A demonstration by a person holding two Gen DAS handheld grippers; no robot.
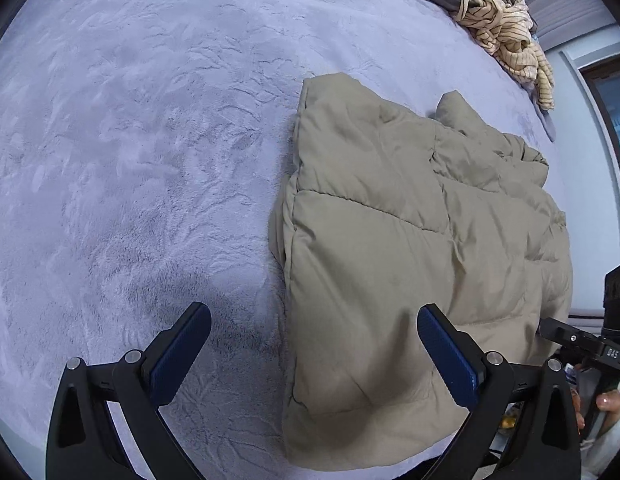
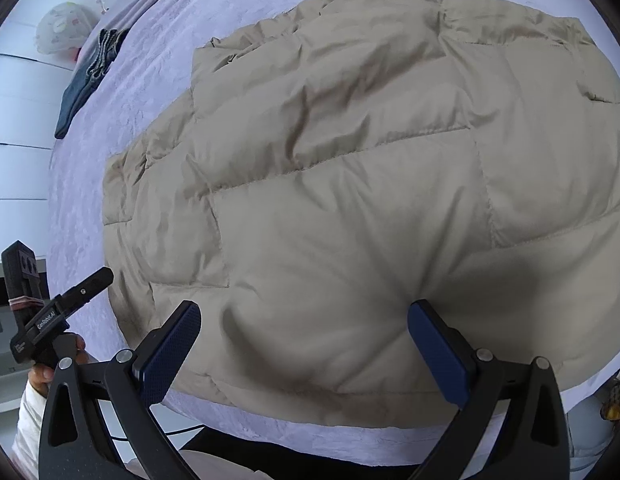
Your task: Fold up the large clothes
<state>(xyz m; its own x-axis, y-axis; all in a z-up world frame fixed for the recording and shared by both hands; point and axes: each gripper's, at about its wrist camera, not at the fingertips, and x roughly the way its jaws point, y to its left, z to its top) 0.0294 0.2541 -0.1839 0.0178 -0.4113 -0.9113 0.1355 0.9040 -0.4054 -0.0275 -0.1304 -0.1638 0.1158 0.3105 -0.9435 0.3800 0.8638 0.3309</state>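
A beige quilted puffer jacket (image 1: 410, 248) lies folded on a lavender fleece bed cover (image 1: 130, 160). It fills most of the right wrist view (image 2: 350, 200). My left gripper (image 1: 314, 320) is open and empty, held above the jacket's left edge near the bed's front. My right gripper (image 2: 304, 316) is open and empty, just above the jacket's near hem. The right gripper also shows at the right edge of the left wrist view (image 1: 578, 340), and the left gripper at the left edge of the right wrist view (image 2: 66, 304).
A striped cream garment (image 1: 506, 36) lies piled at the bed's far right edge. Dark jeans (image 2: 90, 76) lie at the bed's far left edge, with a white bag (image 2: 62, 28) beyond. The bed cover (image 2: 150, 80) extends wide to the jacket's left.
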